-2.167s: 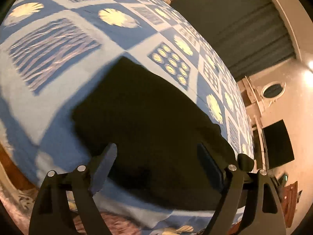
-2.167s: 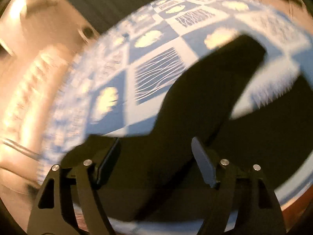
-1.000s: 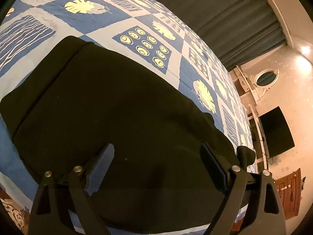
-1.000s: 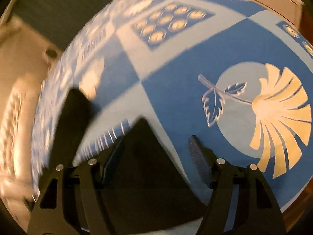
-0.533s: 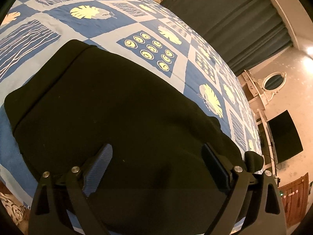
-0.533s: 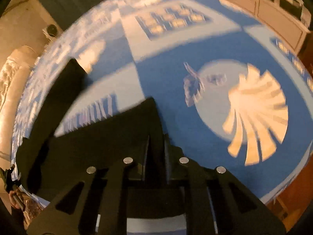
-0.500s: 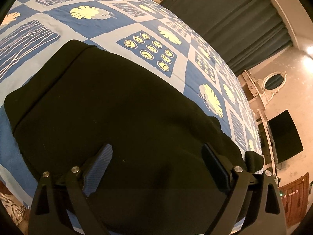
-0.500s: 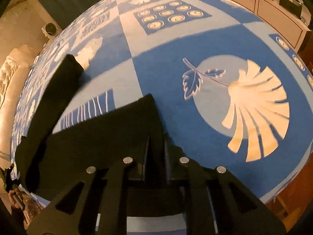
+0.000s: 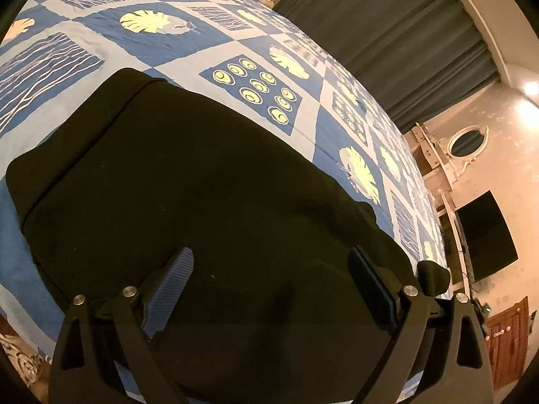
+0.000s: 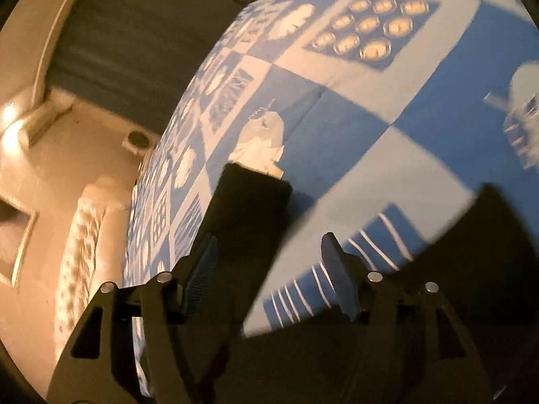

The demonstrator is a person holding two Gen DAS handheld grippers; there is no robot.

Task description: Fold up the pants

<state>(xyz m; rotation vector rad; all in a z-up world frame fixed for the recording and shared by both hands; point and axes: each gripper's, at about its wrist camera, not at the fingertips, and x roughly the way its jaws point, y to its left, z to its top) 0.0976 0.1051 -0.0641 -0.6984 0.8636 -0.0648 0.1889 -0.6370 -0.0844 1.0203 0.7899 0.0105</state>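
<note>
1. The black pants (image 9: 202,195) lie spread flat on a bed near its front edge, filling most of the left wrist view; one folded edge runs along their far left side.
2. The bedspread (image 9: 209,47) is a checkered blue and pale-blue cover with yellow leaf prints, squares of wavy white lines and squares of yellow rings.
3. The left tool (image 9: 274,284) hangs over the pants with its blue-padded fingers (image 9: 168,289) set wide, and nothing is pinched between them.
4. The right tool (image 10: 269,269) has just been opening; its jaws stand wide, and a narrow black leg of the pants (image 10: 249,208) runs up between them without being pressed by the pads.
5. In the right wrist view, which is blurred, a second black part of the pants (image 10: 478,235) lies at the right, with striped bedspread (image 10: 337,289) showing between the two parts.
6. Dark teal curtains (image 9: 387,33) hang beyond the bed.
7. A dark flat screen (image 9: 485,232) and an oval white-framed mirror (image 9: 466,141) sit on the peach wall at the right.
8. A pale tufted headboard (image 10: 87,242) stands at the bed's left in the right wrist view.
</note>
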